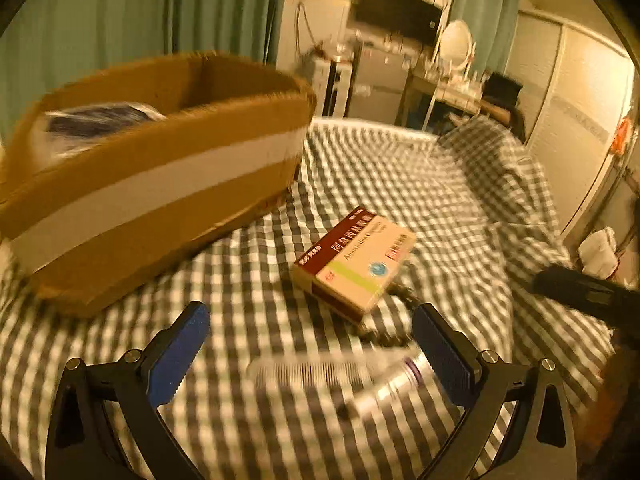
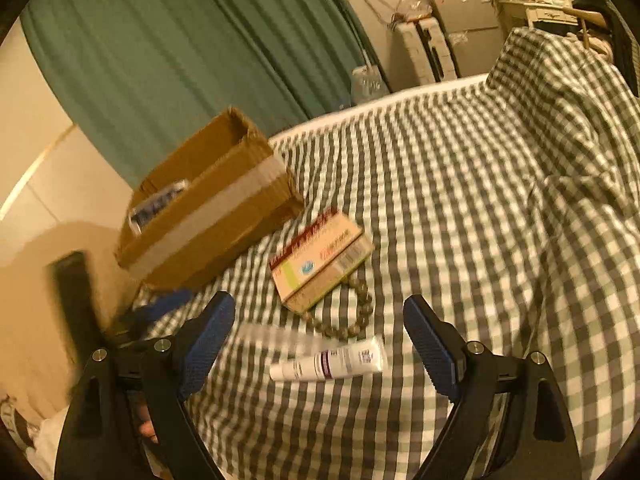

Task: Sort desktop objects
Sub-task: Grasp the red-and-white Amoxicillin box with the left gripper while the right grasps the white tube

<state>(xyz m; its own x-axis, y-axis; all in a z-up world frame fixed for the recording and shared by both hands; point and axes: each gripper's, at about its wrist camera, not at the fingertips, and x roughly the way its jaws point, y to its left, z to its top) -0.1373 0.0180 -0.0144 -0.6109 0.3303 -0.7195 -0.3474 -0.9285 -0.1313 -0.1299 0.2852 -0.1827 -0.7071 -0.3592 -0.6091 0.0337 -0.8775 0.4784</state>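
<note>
Left wrist view: the left gripper (image 1: 310, 334) is spread wide and empty over a checked cover (image 1: 420, 184), with bare cloth stretching right of the carton (image 1: 160, 184). A pill box (image 1: 354, 260) lies ahead, a blurred tube (image 1: 384, 384) nearer.

Right wrist view: the right gripper (image 2: 318, 324) gapes, empty. The white tube (image 2: 328, 362) lies flat between its fingers, beside a bead bracelet (image 2: 348, 312) and the pill box (image 2: 320, 258).

Lay on soft checked cloth (image 2: 460, 208): matt brown cardboard box (image 2: 208, 216) with a pale tape band, printed paper carton (image 2: 320, 258) at three o'clock, smooth plastic tube (image 2: 328, 362), glossy beads (image 2: 356, 312).

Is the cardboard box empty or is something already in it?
Not empty: the cardboard box holds a dark packet at one end.
</note>
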